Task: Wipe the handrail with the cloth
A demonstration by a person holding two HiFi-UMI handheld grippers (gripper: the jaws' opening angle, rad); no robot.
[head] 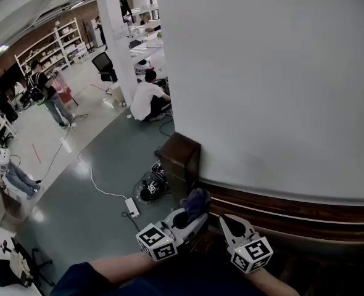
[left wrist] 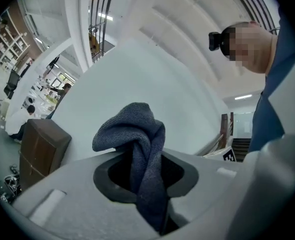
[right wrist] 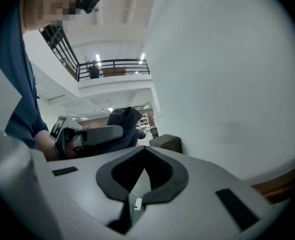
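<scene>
left gripper (head: pixel 193 219): jaws clamped on dark blue-grey knitted cloth (left wrist: pixel 137 129), which is bunched and sticks out past the jaw tips. cloth sits near the left end of the dark brown wooden handrail (head: pixel 274 197) along the white wall (head: pixel 274 73); contact with the rail cannot be told. right gripper (right wrist: pixel 145 149): jaws closed together on nothing, just right of the left one. only print: black-and-white square codes on the marker cubes (head: pixel 158 242).

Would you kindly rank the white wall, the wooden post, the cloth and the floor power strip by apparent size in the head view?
1. white wall
2. wooden post
3. cloth, though its nearness to the camera flatters it
4. power strip
</scene>
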